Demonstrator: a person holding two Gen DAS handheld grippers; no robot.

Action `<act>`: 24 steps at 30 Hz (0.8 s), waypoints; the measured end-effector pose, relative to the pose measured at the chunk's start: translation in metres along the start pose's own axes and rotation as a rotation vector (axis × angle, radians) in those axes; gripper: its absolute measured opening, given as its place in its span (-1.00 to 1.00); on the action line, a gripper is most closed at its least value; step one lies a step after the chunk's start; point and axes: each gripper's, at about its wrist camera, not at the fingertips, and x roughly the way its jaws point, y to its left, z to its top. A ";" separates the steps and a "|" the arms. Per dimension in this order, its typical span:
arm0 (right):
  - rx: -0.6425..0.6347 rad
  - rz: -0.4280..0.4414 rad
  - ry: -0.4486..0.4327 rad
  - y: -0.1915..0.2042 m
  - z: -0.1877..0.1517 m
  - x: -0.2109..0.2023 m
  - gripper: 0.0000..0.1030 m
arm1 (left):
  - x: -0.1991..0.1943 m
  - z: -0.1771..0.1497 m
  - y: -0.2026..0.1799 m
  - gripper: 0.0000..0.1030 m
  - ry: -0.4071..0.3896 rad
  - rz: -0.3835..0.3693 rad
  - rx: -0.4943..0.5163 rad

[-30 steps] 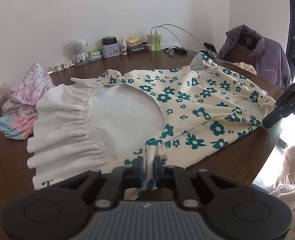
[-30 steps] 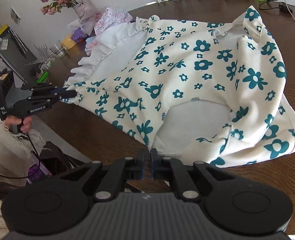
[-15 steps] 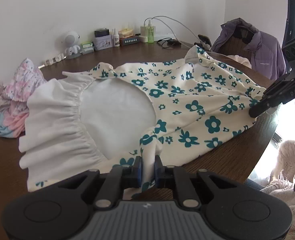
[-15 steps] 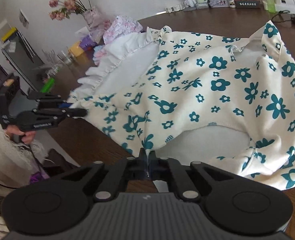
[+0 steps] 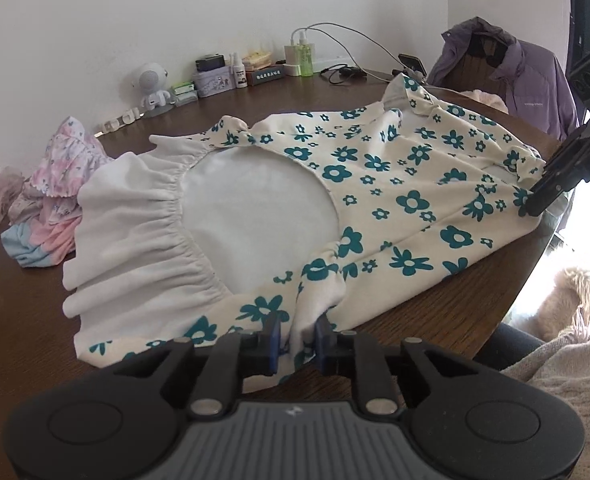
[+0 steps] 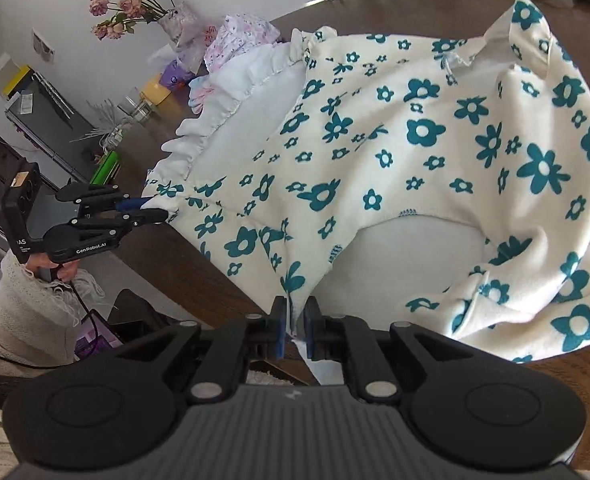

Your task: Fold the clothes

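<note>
The near edge of the flowered garment (image 5: 379, 184) is partly hidden behind both gripper bodies, so how far the cloth hangs over the table edge cannot be made out. In the left wrist view the left gripper (image 5: 297, 336) is seen clenched on a bunched fold of the garment's near hem, cloth filling the gap between its blue pads. In the right wrist view the right gripper (image 6: 293, 326) is seen closed on a narrow pinch of the hem at a flowered point, with a strip of white fabric hanging below the fingers. Each gripper is also seen from the other camera, at the frame's side, its tips buried in cloth.

The garment is spread across the dark wooden table (image 5: 23, 300), inside out in part: a white lining oval is exposed, bordered on the left by a gathered white ruffle (image 5: 135, 240). Its far corner is raised in a peak. A small pile of pink and blue clothes (image 5: 51, 204) lies just left of the ruffle. Bare table is left beyond the garment toward the wall, where small boxes, bottles, a white robot figure (image 5: 153, 88) and cables are lined up. At the far right a purple jacket (image 5: 519, 76) is draped on a chair. A vase of dried roses (image 6: 135, 4) is seen at the table's left end.
</note>
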 end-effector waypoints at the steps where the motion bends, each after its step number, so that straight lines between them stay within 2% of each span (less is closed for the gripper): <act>1: -0.009 -0.010 -0.019 0.002 0.000 -0.006 -0.67 | -0.004 0.000 0.001 -0.53 -0.015 0.003 -0.016; 2: -0.009 -0.028 -0.054 0.001 0.003 -0.017 -0.61 | -0.007 0.001 0.003 -0.39 -0.035 0.010 -0.030; 4: -0.012 -0.093 -0.131 -0.002 0.009 -0.038 -0.19 | -0.010 0.008 0.002 -0.16 -0.068 0.032 -0.042; 5: -0.015 -0.142 -0.172 -0.005 0.012 -0.047 -0.15 | -0.008 0.012 0.001 -0.07 -0.079 0.041 -0.042; 7: -0.021 -0.315 -0.228 -0.013 0.019 -0.052 -0.15 | -0.005 0.019 -0.003 0.13 -0.101 0.059 -0.041; 9: -0.027 -0.490 -0.283 -0.021 0.025 -0.057 -0.15 | -0.002 0.027 -0.006 0.15 -0.122 0.077 -0.040; 11: -0.044 -0.632 -0.273 -0.037 0.029 -0.048 -0.15 | 0.005 0.034 -0.011 0.14 -0.126 0.078 -0.032; 13: -0.003 -0.631 -0.242 -0.050 0.033 -0.037 -0.20 | 0.012 0.037 -0.021 0.13 -0.095 0.065 -0.022; 14: 0.001 -0.624 -0.232 -0.053 0.033 -0.035 -0.32 | 0.017 0.036 -0.023 -0.02 -0.078 0.056 -0.018; 15: 0.004 -0.618 -0.223 -0.056 0.034 -0.033 -0.74 | 0.020 0.034 -0.024 -0.15 -0.062 0.051 -0.014; 16: 0.007 -0.612 -0.213 -0.059 0.035 -0.031 -0.95 | 0.023 0.033 -0.025 -0.38 -0.045 0.046 -0.010; 17: 0.010 -0.605 -0.203 -0.062 0.035 -0.029 -0.95 | 0.026 0.031 -0.027 -0.46 -0.028 0.041 -0.006; 18: 0.007 -0.617 -0.203 -0.062 0.036 -0.030 -0.94 | 0.030 0.029 -0.028 -0.45 -0.012 0.037 -0.002; 20: 0.078 -0.527 -0.236 -0.071 0.039 -0.039 -0.91 | 0.031 0.024 -0.027 -0.46 -0.020 0.027 -0.017; 21: 0.114 -0.481 -0.253 -0.075 0.040 -0.044 -0.79 | 0.031 0.018 -0.024 -0.46 -0.023 0.019 -0.026; 22: 0.157 -0.472 -0.285 -0.079 0.041 -0.052 -0.58 | 0.031 0.017 -0.023 -0.46 -0.024 0.013 -0.038; 24: 0.216 -0.480 -0.340 -0.088 0.042 -0.065 -0.52 | 0.032 0.015 -0.021 -0.43 -0.028 0.009 -0.050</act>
